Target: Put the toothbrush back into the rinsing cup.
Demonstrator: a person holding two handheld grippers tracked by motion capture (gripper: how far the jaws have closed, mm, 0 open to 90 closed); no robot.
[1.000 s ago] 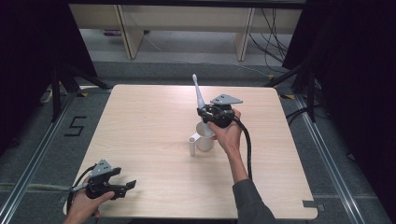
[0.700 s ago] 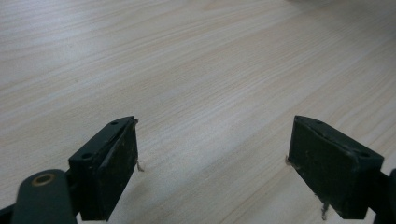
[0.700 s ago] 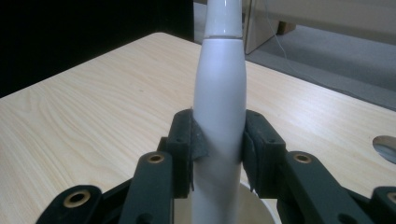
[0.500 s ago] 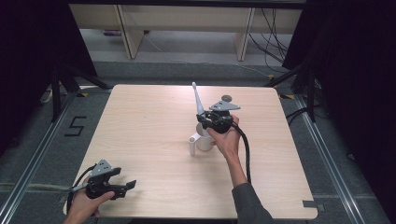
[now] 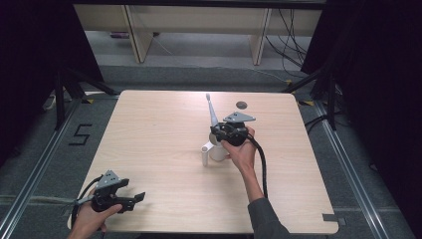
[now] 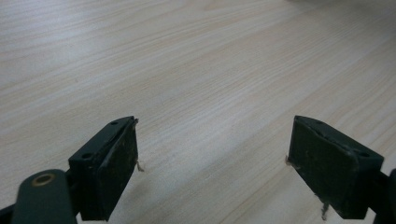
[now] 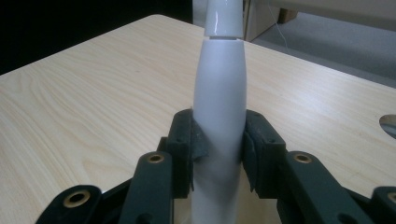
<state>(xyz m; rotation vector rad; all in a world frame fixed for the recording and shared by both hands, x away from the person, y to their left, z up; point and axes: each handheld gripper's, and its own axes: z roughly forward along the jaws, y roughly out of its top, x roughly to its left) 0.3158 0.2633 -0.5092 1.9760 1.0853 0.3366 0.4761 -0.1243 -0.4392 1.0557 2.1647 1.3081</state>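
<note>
**Right gripper clamped on electric toothbrush above white cup; left gripper idle and open**

Right gripper (image 5: 225, 135): seen in the high view a little right of the middle of the wooden table (image 5: 149, 129), carried in the person's right hand (image 5: 242, 152). Its jaws are clenched on the white body of an electric toothbrush (image 5: 212, 112). In the right gripper view the two black pads (image 7: 187, 144) press against opposite sides of the toothbrush handle (image 7: 219, 107), at its lower, thicker part; a seam between handle and narrower neck shows above the grip. The toothbrush stands nearly upright, leaning slightly toward the far-left side in the high view, with its small head at the top end.

White cup (image 5: 217, 152): stands on the table directly beneath the right gripper, with a short white piece (image 5: 205, 155) sticking out at its left side; what that piece is cannot be told. The lower end of the toothbrush is hidden behind the gripper, so whether it is inside the cup cannot be told.

Left gripper (image 5: 130, 200): at the near-left corner of the table, held in the left hand (image 5: 92, 219), well apart from cup and toothbrush. In the left gripper view its jaws stand wide apart over bare wood grain, released, with nothing between them.

Other: a small round hole (image 5: 241, 105) in the tabletop lies near the far edge, beyond the right gripper. The floor mark "5" (image 5: 79, 134) sits left of the table.
</note>
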